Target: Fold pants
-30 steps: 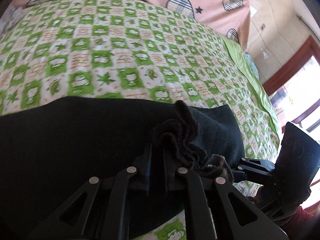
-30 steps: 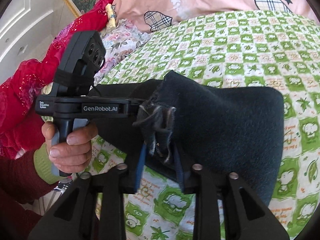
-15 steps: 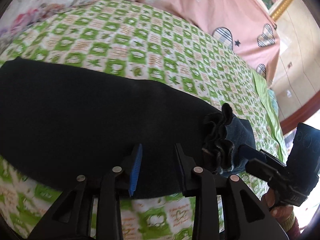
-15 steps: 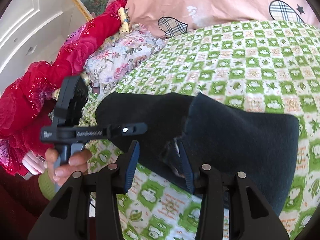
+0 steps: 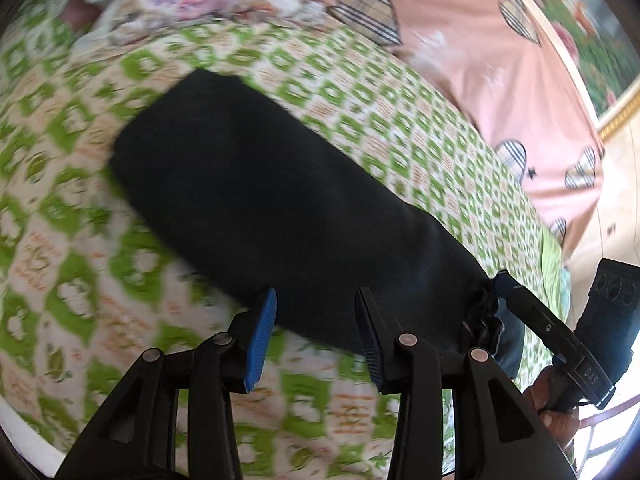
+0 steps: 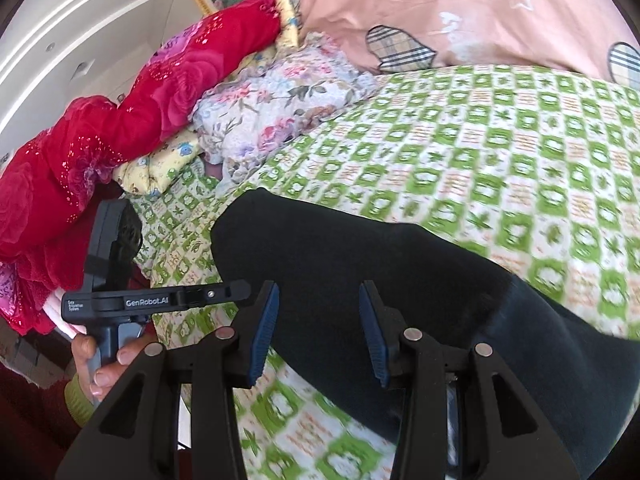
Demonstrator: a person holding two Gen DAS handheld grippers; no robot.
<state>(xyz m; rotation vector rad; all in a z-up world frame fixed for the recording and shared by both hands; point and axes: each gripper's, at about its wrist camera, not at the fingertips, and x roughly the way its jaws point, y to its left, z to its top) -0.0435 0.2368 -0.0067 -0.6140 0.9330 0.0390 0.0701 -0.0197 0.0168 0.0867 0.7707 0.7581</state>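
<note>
Left wrist view. The left tool (image 5: 316,332) hangs just over the near edge of the pants (image 5: 280,208), its jaws opening with nothing pinched between the blue pads — dark cloth shows behind the gap, not in it. The pants lie as one long dark band across the green checked bedsheet (image 5: 72,280), flat and doubled lengthwise by the look of it, which suits a garment laid out for its next fold. At the right end of the band a bunched edge of cloth sits against the right tool (image 5: 504,284), whose tip reaches in beside it; from this view I cannot tell whether that tool still pinches the bunch. A pink quilt (image 5: 500,80) lies beyond the sheet, clear of the work.

Right wrist view. The right tool (image 6: 318,328) stands over the pants (image 6: 360,272), jaws opening, pads apart, with cloth seen below the gap but no fold caught between them — a released grip, in my judgement, so that the cloth stays where it lies. The left tool (image 6: 240,292) is at the left, carried by a hand (image 6: 100,364), its tip beside the band's near edge and holding nothing. A red blanket (image 6: 120,112) and a floral pillow (image 6: 280,108) are heaped at the head of the bed, well apart from the pants.
</note>
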